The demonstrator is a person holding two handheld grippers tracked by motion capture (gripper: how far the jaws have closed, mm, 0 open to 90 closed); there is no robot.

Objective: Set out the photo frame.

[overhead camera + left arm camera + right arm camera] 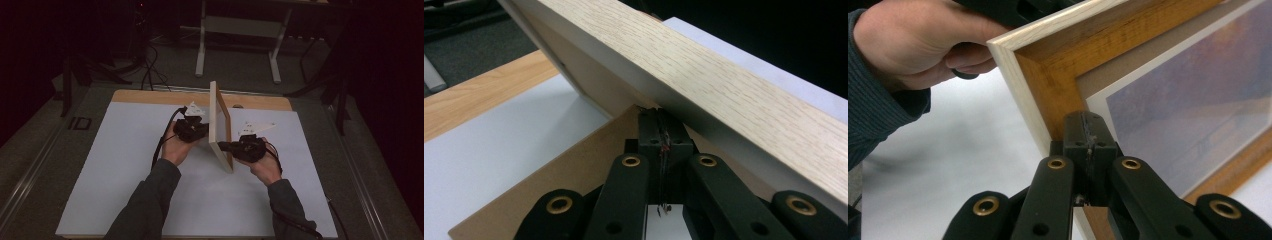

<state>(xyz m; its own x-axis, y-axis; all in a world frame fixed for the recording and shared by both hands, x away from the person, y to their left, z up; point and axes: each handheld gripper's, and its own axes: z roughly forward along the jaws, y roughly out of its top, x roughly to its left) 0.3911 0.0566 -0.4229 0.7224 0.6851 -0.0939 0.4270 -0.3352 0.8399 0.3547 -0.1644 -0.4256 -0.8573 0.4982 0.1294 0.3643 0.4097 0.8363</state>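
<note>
A light wooden picture frame (220, 125) stands on edge in the middle of the white sheet, held between both grippers. My left gripper (204, 131) comes at it from the left, its jaws together, tips (659, 117) at the seam where a brown back board (574, 170) meets the frame's pale edge (724, 85). From the right, my right gripper (225, 146) is also closed, tips (1088, 122) against the amber inner rim (1048, 65) near a corner, beside the bluish print (1188, 110). Whether either pair pinches anything is hidden. The other hand (913, 40) shows behind the frame.
A white sheet (125, 165) covers the tabletop, with a strip of bare wood (150, 96) along the far edge. Beyond the table stand a metal desk frame (240, 30) and cables (150, 70) on the dark floor.
</note>
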